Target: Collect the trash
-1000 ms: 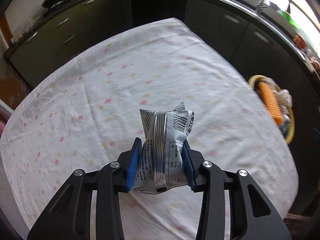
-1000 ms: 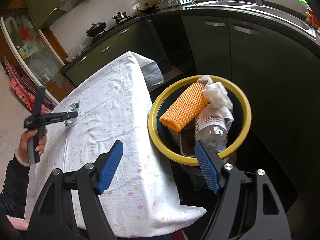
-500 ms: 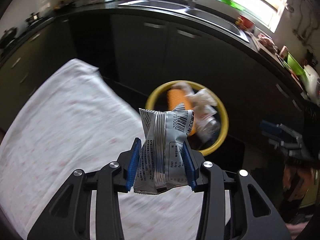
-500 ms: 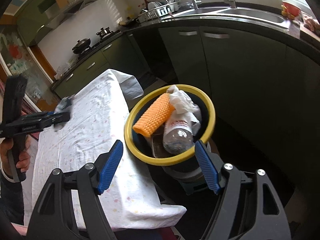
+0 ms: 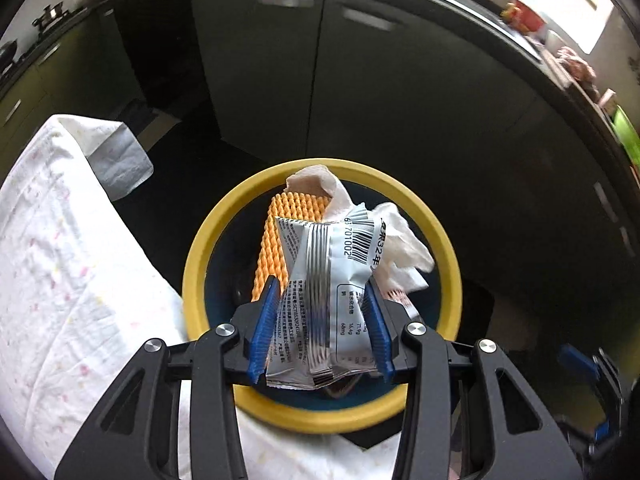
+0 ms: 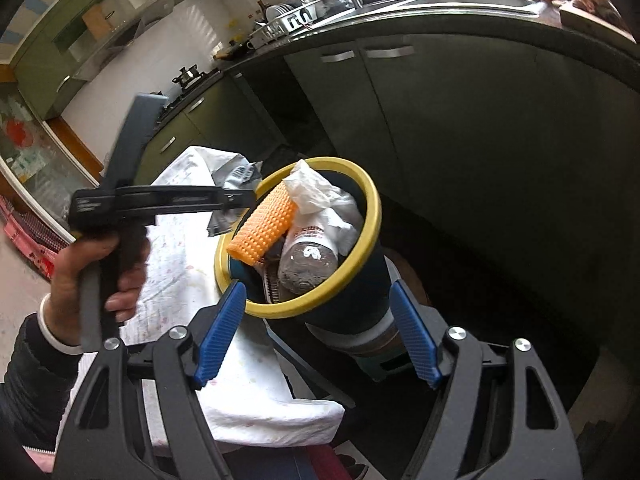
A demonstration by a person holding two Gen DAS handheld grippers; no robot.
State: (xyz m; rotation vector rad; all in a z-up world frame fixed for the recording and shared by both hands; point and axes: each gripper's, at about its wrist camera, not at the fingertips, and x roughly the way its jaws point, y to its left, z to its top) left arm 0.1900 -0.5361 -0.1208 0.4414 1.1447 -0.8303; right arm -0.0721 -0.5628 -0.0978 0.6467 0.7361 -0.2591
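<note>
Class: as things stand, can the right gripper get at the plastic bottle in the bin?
Probably yes. The right gripper is open and empty, the bin's mouth is uncovered, and the plastic bottle lies exposed on top beside the orange roll.

Silver snack wrapper (image 5: 324, 292) with grey stripes, black barcode and print, between ridged blue jaws. Beyond the jaws, yellow-rimmed dark blue trash bin (image 5: 444, 240); inside, orange knobbly foam sleeve (image 5: 276, 236), white crumpled tissue (image 5: 400, 248). White desk cloth (image 5: 60, 260) dotted pink and yellow.
</note>
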